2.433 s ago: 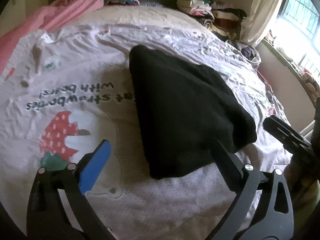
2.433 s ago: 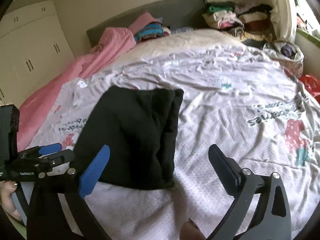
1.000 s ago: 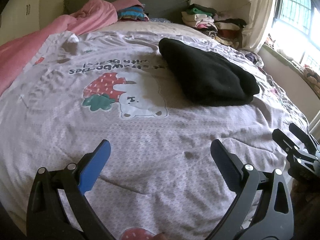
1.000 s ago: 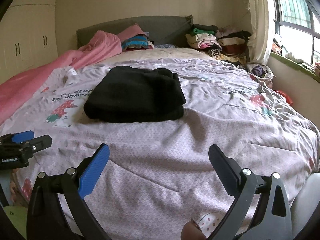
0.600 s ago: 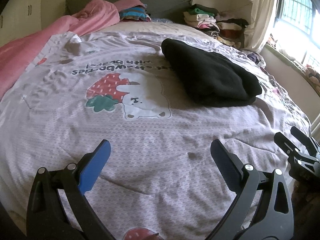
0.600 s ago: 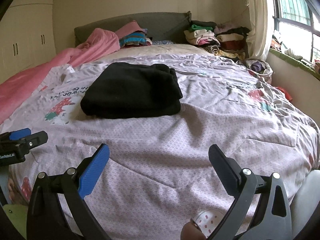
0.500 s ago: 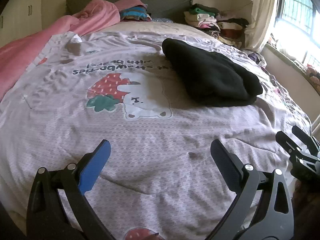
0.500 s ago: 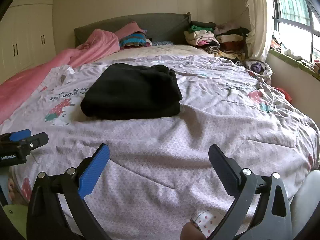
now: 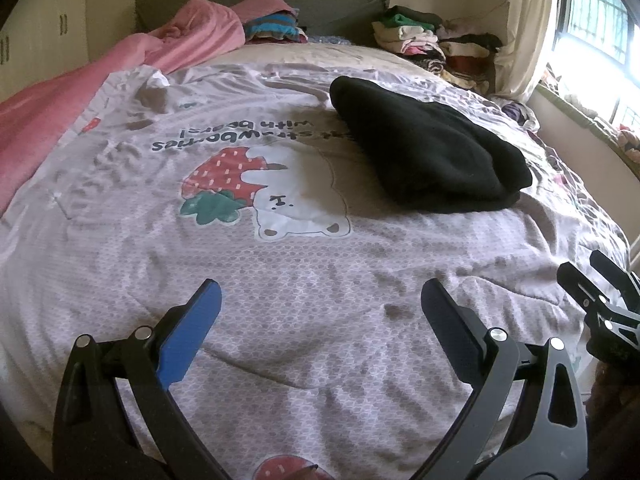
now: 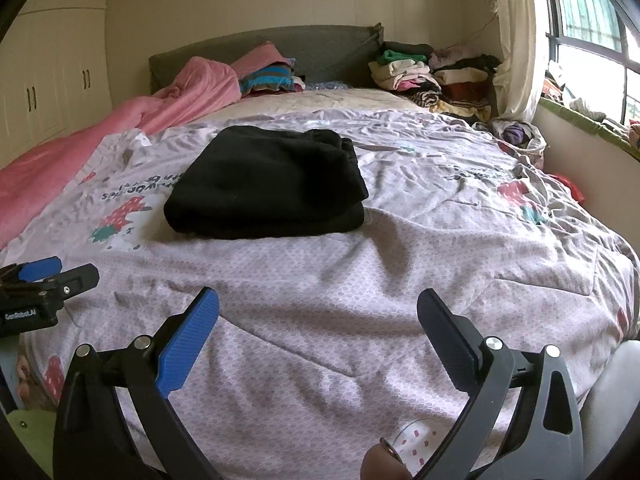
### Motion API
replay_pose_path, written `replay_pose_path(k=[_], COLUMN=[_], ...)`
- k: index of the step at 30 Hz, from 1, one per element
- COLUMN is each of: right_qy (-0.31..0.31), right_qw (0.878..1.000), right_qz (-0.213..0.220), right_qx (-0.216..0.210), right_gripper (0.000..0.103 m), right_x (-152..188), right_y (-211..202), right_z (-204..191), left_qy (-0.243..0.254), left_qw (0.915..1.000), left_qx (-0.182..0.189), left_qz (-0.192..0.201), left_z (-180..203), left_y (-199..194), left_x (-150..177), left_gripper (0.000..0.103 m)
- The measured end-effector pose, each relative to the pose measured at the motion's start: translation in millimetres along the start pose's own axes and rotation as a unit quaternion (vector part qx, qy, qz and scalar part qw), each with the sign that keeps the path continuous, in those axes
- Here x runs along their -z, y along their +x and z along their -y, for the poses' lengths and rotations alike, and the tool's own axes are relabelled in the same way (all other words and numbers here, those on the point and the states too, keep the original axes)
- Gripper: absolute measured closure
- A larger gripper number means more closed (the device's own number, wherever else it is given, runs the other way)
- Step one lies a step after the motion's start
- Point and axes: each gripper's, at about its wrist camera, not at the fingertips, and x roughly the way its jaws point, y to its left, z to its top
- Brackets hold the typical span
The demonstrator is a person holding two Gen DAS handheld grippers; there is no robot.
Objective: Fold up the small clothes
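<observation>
Both hand-held grippers, left (image 9: 320, 312) and right (image 10: 318, 312), have drawn back toward the bed's foot edge, jaws wide and empty, leaving the folded black garment (image 10: 268, 188) mid-bed (image 10: 400, 272), where its loose top layers could spring open unheld.

One folded black garment (image 10: 268, 188) on one printed duvet (image 10: 400, 280) — one pink blanket (image 10: 120, 128), two clothes piles (image 10: 432, 76) — two grippers (image 10: 318, 320)

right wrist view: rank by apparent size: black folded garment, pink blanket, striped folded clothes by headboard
1. pink blanket; runs out of frame
2. black folded garment
3. striped folded clothes; farthest, so true size unsure
</observation>
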Motion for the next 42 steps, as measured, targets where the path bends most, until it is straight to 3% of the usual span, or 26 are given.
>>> replay_pose_path(k=[32,37,40,42], right_qy=[-0.002,0.021,0.052,0.088], right_qw=[1.0,0.999,0.996,0.988], right_qz=[0.0,0.004,0.015,0.026], right_qx=[-0.001,0.026,0.076,0.125], right_gripper=[0.004,0.004,0.004,0.004], right_x=[0.3,0.3,-1.5,-2.6], right_y=[-3.7,-6.8,-14.4,-25.4], right_z=[-7.5,6.7,35.0,74.0], left_qy=[0.0,0.0,-0.017,-0.041], left_qw=[1.0,0.9998,0.9995,0.9984], left_qx=[-0.006,-0.02,-0.028,-0.034], left_qz=[-0.004,0.0,-0.003,-0.016], left_z=[-3.7,-4.4,-15.4,-36.4], left_y=[-2.2,-1.6,0.0,5.2], left_x=[0.7,1.7,-0.7,-7.4], left_gripper=[0.009,0.009,0.009,0.009])
